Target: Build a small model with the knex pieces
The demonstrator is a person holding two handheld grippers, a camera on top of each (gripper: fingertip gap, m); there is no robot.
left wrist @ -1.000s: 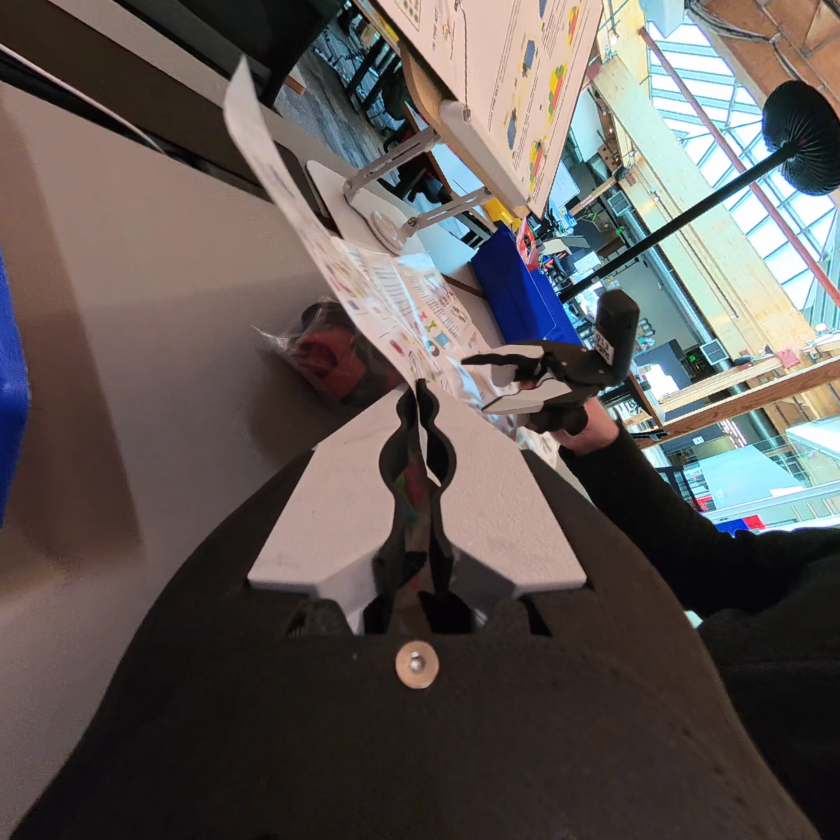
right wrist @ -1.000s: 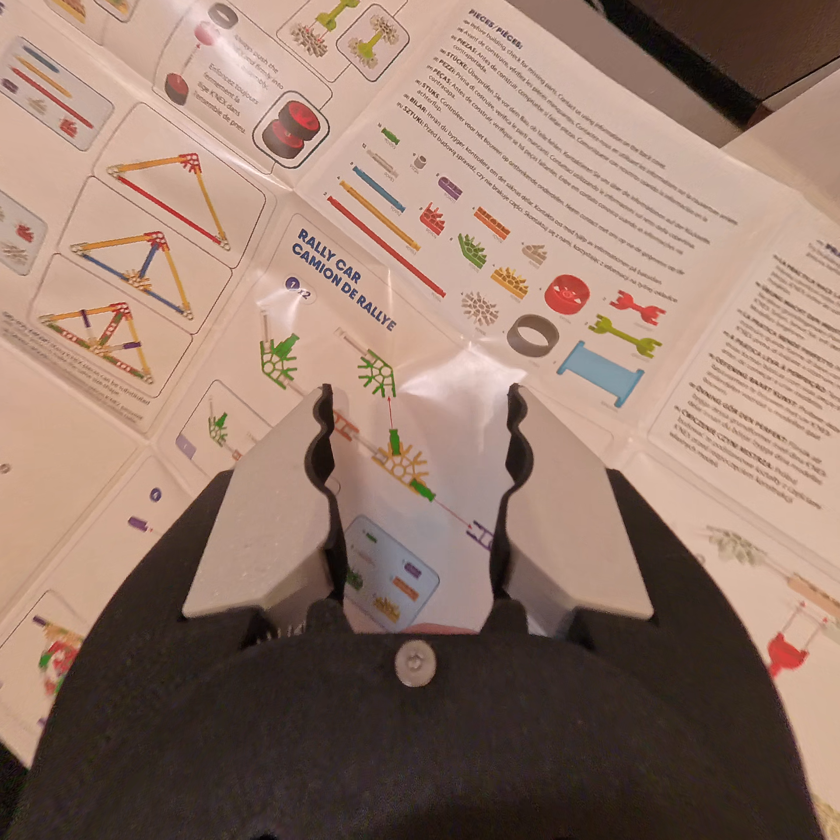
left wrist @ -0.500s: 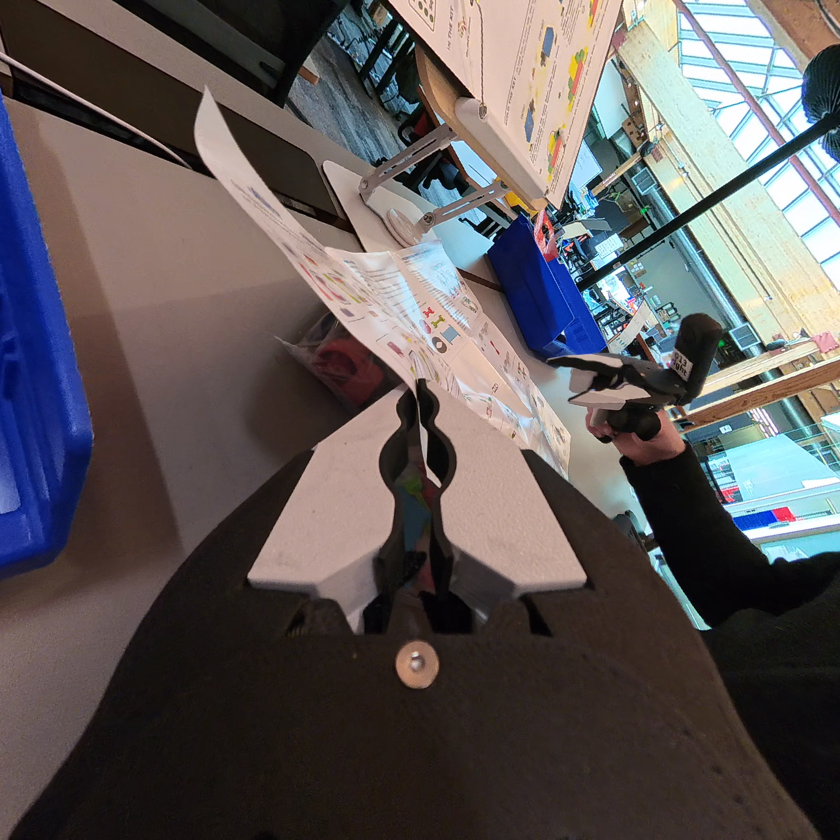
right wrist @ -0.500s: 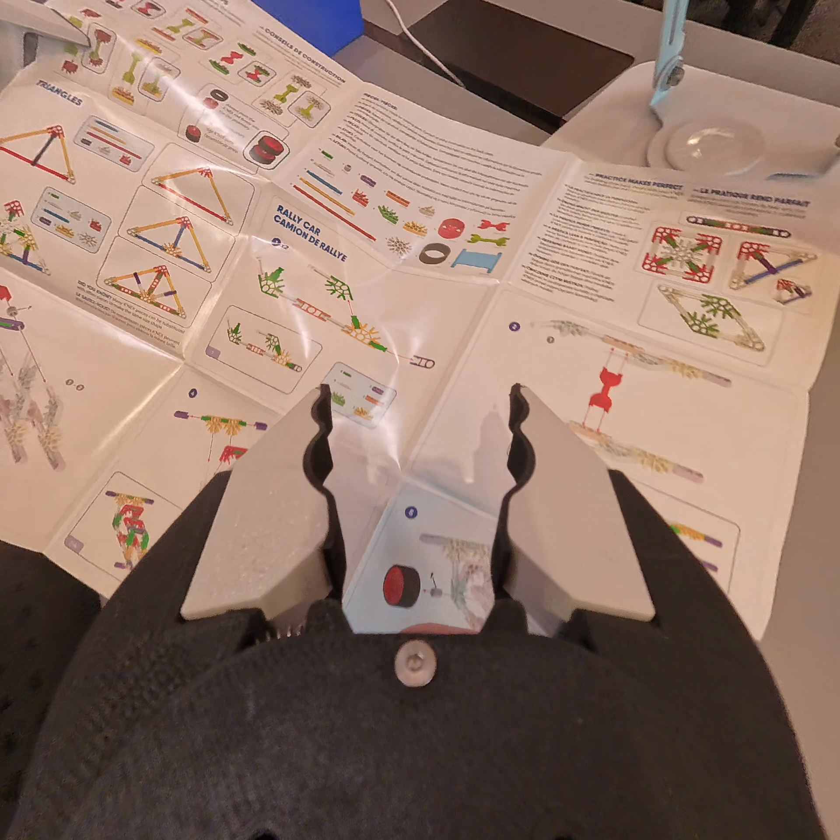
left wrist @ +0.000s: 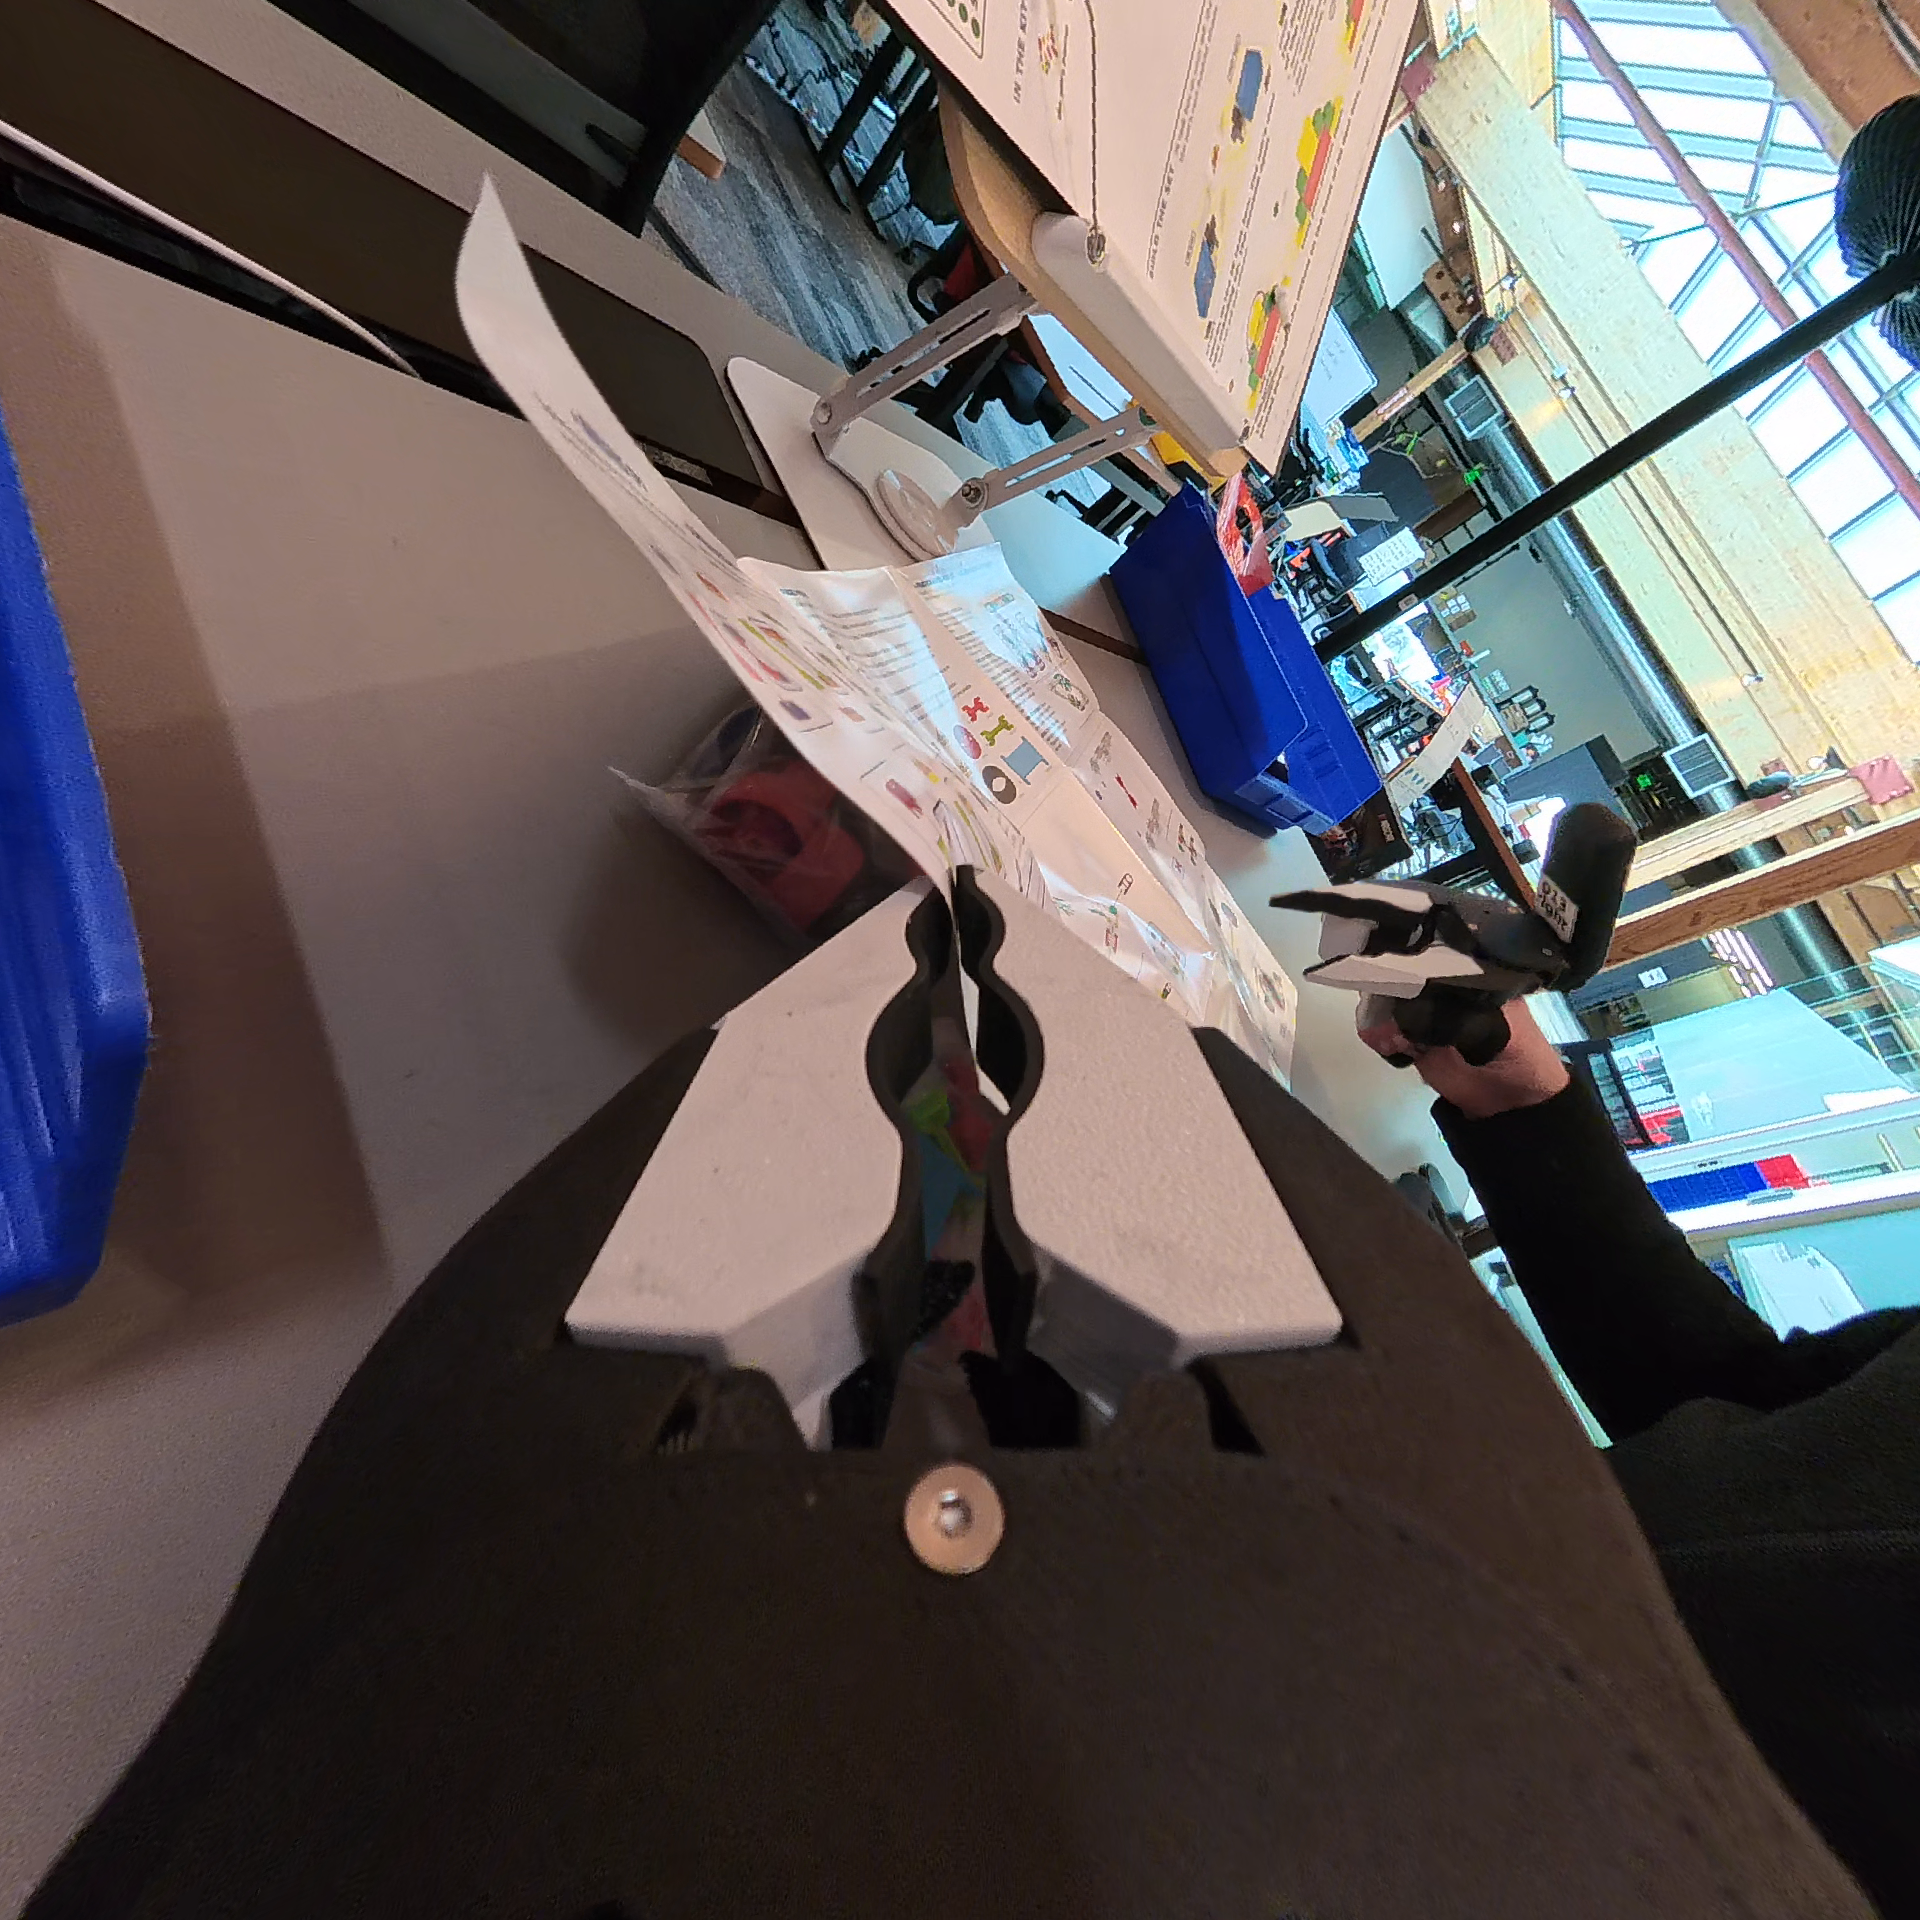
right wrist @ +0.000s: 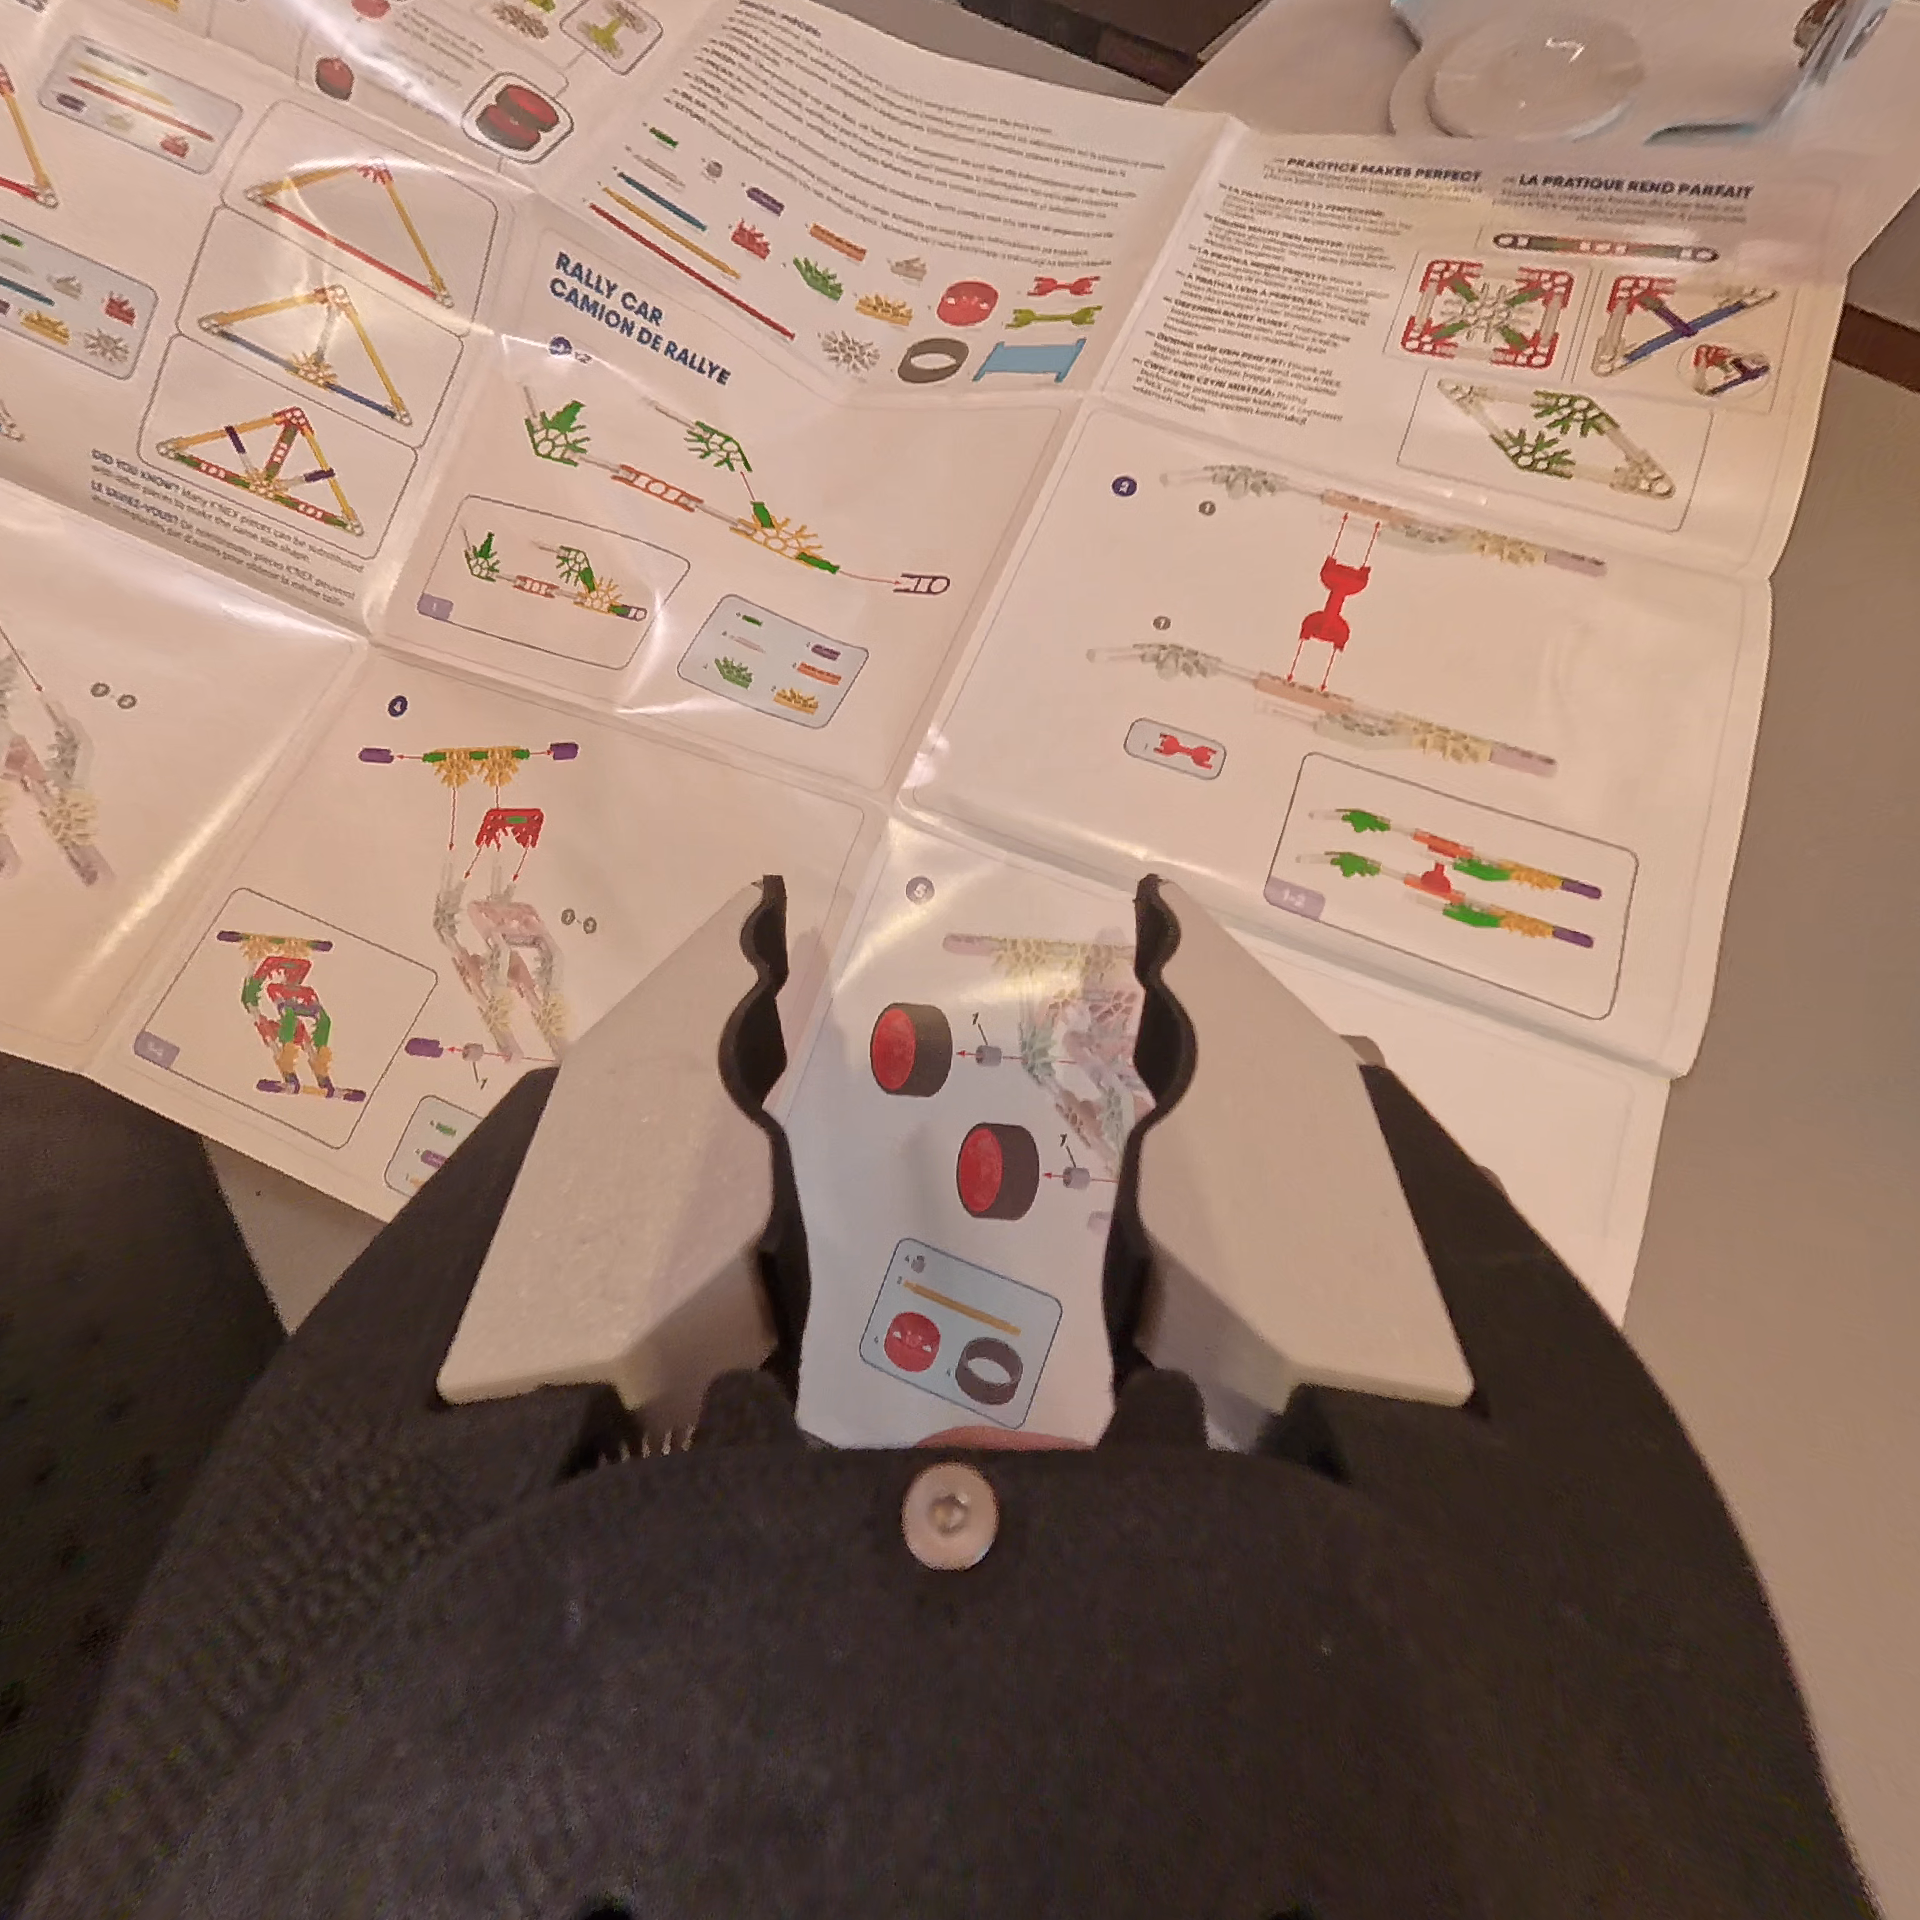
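A large unfolded instruction sheet point(right wrist: 935, 436) with coloured building diagrams lies on the grey table point(right wrist: 1829, 831). My left gripper point(left wrist: 956, 883) is shut on one edge of the sheet point(left wrist: 894, 675) and holds that side raised off the table. My right gripper point(right wrist: 956, 894) is open and empty, hovering above the sheet's near edge. It also shows in the left wrist view point(left wrist: 1340, 935), held by a hand in a black sleeve, apart from the sheet. A clear bag of red parts point(left wrist: 769, 821) lies under the raised sheet.
A blue bin point(left wrist: 62, 883) stands at the left and another blue bin point(left wrist: 1236, 675) farther right. A white stand base point(left wrist: 831, 457) with a tilted board point(left wrist: 1195, 187) is behind the sheet; its base with a clear disc shows in the right wrist view point(right wrist: 1527, 73).
My right gripper has pulled back and up from the sheet's middle toward its near edge, still open. My left gripper stays shut on the sheet's edge with small shifts.
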